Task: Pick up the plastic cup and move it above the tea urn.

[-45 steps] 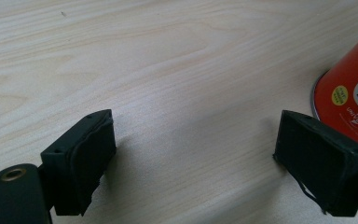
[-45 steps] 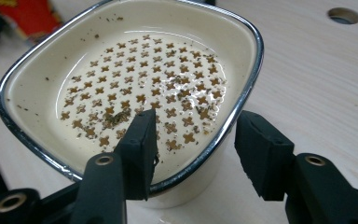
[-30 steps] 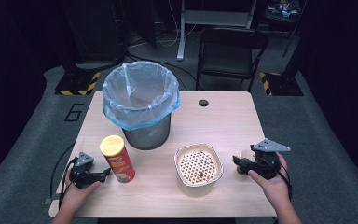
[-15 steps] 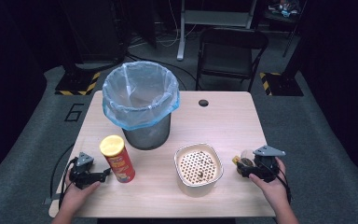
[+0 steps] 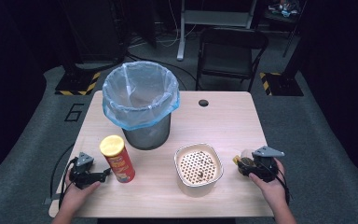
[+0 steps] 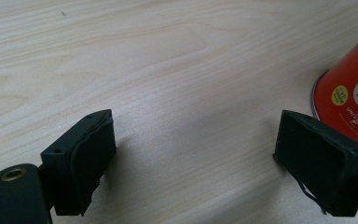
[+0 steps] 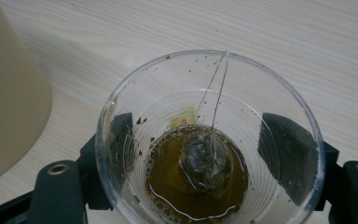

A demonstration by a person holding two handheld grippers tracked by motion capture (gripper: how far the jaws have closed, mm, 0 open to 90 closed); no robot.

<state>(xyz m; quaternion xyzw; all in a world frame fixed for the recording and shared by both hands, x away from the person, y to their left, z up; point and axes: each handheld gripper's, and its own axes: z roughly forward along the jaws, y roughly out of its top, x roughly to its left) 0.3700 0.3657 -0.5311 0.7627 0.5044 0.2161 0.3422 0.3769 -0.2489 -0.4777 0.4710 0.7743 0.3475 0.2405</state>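
Two jaws of right gripper (image 7: 200, 163) just closing on clear cup (image 7: 209, 140), left gripper (image 6: 196, 168) spread wide

A clear, ribbed plastic cup (image 7: 209, 140) is seen standing upright on the pale wooden table, just beside the cream strainer container. A shallow pool of brown tea is held in its bottom, where a soaked tea bag (image 7: 204, 161) lies, its string run up to the rim. Dark specks, possibly tea leaves, are stuck to the inner wall.
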